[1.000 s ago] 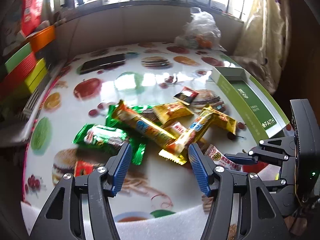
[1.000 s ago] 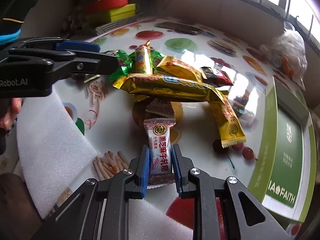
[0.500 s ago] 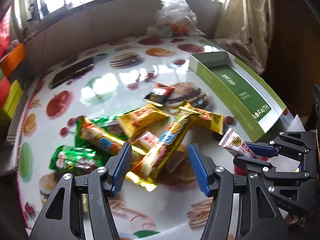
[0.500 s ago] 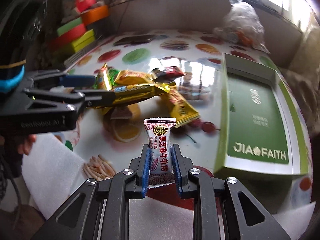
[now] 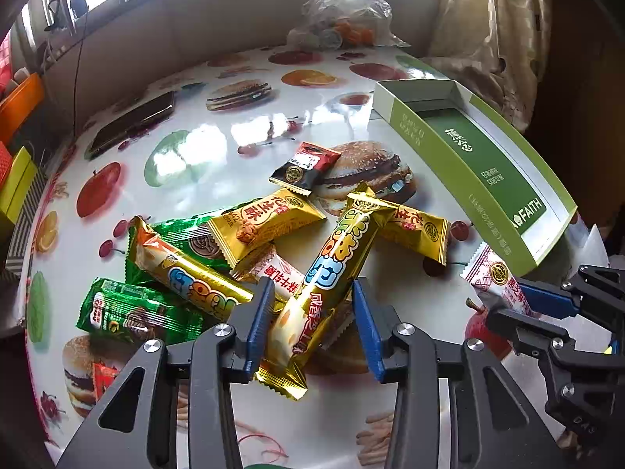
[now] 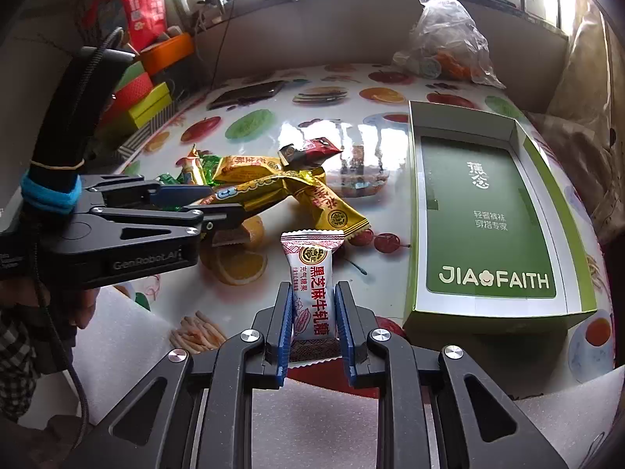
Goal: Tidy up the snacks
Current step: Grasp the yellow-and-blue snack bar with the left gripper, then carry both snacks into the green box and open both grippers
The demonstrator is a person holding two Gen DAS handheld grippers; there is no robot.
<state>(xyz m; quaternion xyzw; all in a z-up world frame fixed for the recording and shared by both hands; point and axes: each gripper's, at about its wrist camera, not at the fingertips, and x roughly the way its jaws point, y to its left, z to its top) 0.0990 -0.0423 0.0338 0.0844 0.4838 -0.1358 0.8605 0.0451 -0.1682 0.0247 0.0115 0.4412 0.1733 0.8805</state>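
Sunlight from the windows glares off a table (image 5: 195, 148) printed with fruit and burgers, its far edge against a low wall. Snacks lie heaped mid-table; an empty green box (image 6: 484, 211) sits along the right edge. The left gripper (image 5: 312, 324), jaws just closing, straddles a long gold bar (image 5: 336, 273). Only the right view shows the right gripper (image 6: 312, 312) clamped on a white candy (image 6: 311, 273).
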